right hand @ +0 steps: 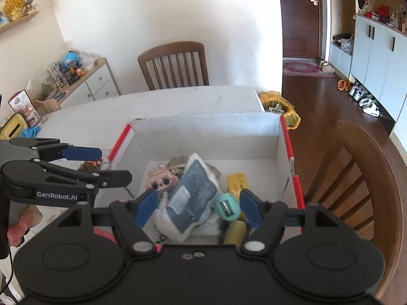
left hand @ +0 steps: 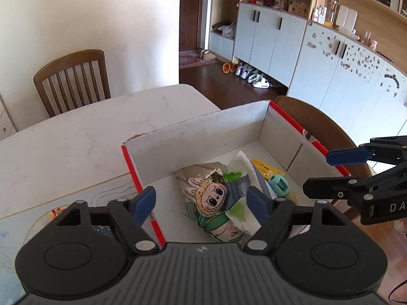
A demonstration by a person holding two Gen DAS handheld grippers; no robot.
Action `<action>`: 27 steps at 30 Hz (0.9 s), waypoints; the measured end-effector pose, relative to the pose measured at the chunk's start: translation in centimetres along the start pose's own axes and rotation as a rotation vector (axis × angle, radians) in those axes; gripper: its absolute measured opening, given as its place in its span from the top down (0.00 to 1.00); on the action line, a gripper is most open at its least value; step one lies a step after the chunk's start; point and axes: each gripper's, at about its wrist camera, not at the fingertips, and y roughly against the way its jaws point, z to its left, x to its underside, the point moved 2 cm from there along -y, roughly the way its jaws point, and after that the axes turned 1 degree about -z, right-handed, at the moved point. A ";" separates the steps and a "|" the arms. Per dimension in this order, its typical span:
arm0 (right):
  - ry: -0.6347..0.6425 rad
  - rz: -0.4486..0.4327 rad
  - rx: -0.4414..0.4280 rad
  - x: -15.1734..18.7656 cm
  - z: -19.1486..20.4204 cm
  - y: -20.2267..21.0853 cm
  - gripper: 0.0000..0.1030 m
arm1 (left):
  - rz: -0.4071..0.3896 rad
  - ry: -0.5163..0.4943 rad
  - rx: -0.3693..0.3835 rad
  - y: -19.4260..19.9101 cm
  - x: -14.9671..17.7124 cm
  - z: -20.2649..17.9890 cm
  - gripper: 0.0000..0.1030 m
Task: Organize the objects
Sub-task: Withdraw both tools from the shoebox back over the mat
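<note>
Both tools, left tool and right tool, hover above the box with jaws apart, holding nothing. Doll, tissue pack and teal sharpener lie inside the box. A careless dip could snag the piled items or shove the box toward the desk edge.

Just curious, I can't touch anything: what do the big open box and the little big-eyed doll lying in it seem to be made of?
The box looks like corrugated cardboard: matte white walls with fine ribs, a torn top edge, red trim. The doll seems soft printed fabric, likely stuffed: flat drawn face, dull surface, though printed rubber can't be ruled out.
</note>
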 end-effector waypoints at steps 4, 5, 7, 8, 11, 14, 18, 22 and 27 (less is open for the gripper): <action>-0.007 -0.024 0.001 -0.2 1.2 0.3 0.20 | -0.017 -0.001 0.006 1.1 0.1 0.7 0.19; -0.013 -0.029 0.000 -0.2 1.5 0.3 0.20 | -0.018 0.002 0.011 1.3 0.1 1.0 0.18; -0.026 -0.043 -0.002 -0.3 2.0 0.5 0.14 | -0.018 0.013 0.026 1.8 0.3 1.7 0.17; -0.031 -0.051 -0.003 -0.3 2.3 0.6 0.13 | -0.021 0.016 0.032 2.0 0.4 2.0 0.17; -0.045 -0.073 -0.005 -0.5 3.4 0.6 0.07 | -0.030 0.018 0.038 2.8 0.6 3.2 0.13; -0.066 -0.078 -0.008 -0.6 4.5 0.4 0.04 | -0.041 0.023 0.051 3.7 0.7 4.5 0.07; -0.081 -0.077 -0.021 -0.9 6.5 -0.1 0.03 | -0.047 0.030 0.071 4.8 1.2 6.5 0.07; -0.061 -0.074 -0.028 -1.2 8.9 -0.7 0.03 | -0.053 0.041 0.059 5.4 1.6 8.6 0.01; -0.023 -0.068 -0.033 -1.6 12.0 -1.7 0.02 | -0.099 0.035 0.021 6.4 2.4 11.1 0.00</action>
